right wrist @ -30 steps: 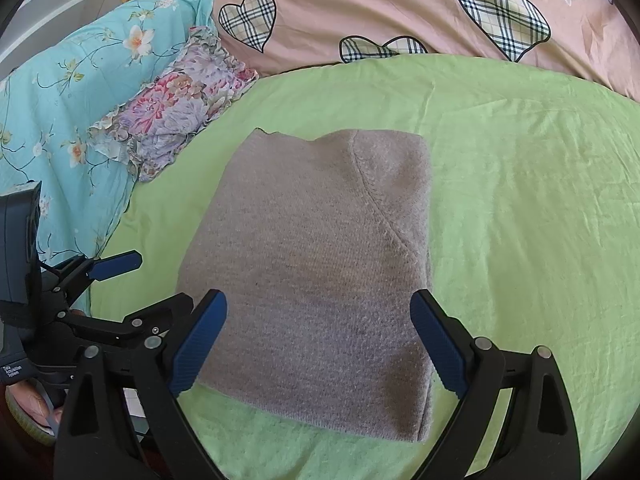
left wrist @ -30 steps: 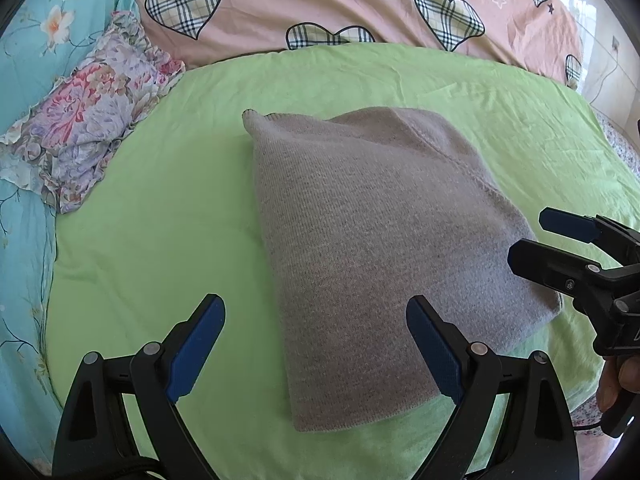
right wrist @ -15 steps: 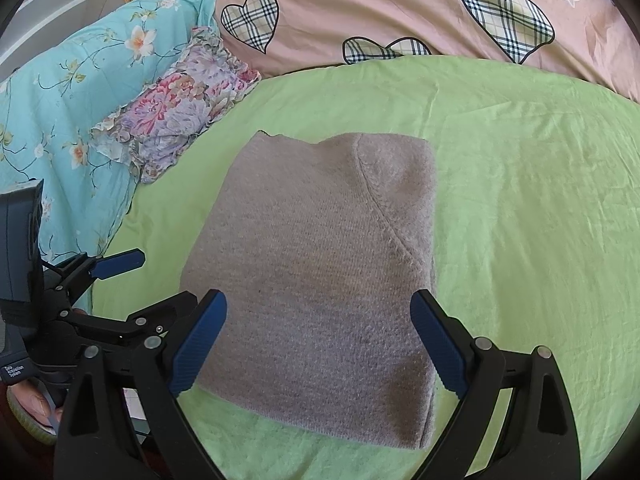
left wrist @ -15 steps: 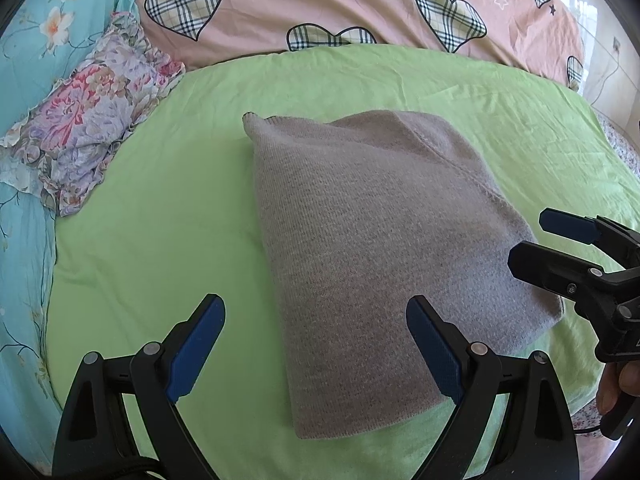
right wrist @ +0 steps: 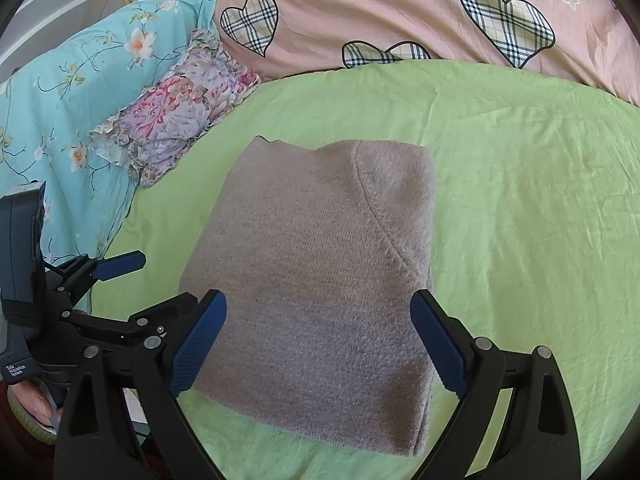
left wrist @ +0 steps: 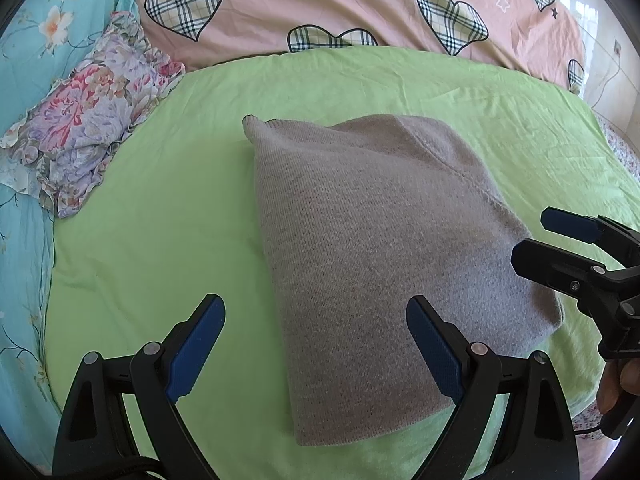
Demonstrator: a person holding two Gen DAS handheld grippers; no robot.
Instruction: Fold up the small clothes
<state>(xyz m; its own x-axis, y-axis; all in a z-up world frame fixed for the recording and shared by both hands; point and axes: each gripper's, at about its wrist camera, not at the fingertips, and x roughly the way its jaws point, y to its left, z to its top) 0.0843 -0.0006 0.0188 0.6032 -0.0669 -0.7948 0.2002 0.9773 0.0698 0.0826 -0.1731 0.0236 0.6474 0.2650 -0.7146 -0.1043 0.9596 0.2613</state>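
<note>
A grey knitted garment (left wrist: 380, 264) lies folded into a compact rectangle on the green sheet (left wrist: 160, 216); it also shows in the right wrist view (right wrist: 320, 264). My left gripper (left wrist: 316, 348) is open and empty, held above the garment's near left edge. My right gripper (right wrist: 320, 344) is open and empty, above the garment's near edge. The right gripper also shows at the right of the left wrist view (left wrist: 560, 240), and the left gripper at the left of the right wrist view (right wrist: 132, 284). Neither touches the cloth.
A floral pillow (left wrist: 88, 120) lies at the far left on a turquoise flowered cover (right wrist: 60, 92). A pink quilt with plaid hearts (left wrist: 360, 4) runs along the back. The bed's edge and floor (left wrist: 616, 92) show at the right.
Both grippers have drawn back and risen slightly from the garment. The garment lies as before, and both grippers stay open.
</note>
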